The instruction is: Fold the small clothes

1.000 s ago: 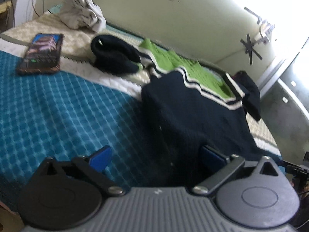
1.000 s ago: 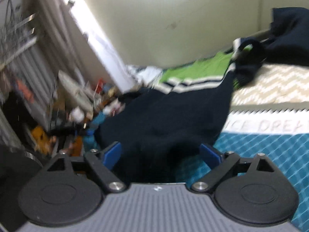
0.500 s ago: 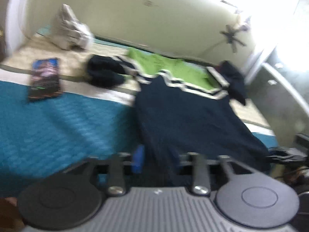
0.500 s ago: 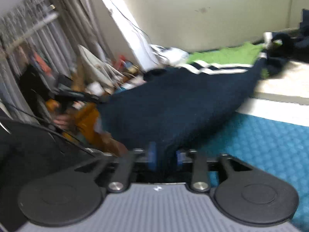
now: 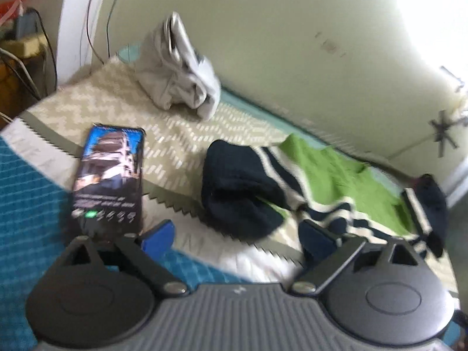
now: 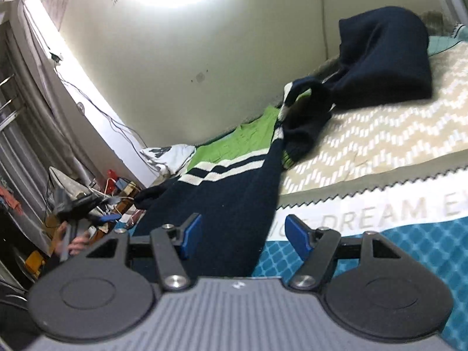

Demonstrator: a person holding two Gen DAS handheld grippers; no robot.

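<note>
Left wrist view: the left tongs (image 5: 237,238) are standing released over the bed (image 5: 190,134), the sweater (image 5: 336,181) lying beyond them near a phone (image 5: 109,175). Right wrist view: the right tongs (image 6: 242,235) are gaping, grasping nothing, with the sweater (image 6: 234,204) lying between their pads (image 6: 191,234).

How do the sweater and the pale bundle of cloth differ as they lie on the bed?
The sweater is navy and green with white stripes; the pale bundle is plain off-white. The sweater is spread out along the wall; the bundle is heaped in the corner. Both are unfolded, and neither is gripped.
</note>
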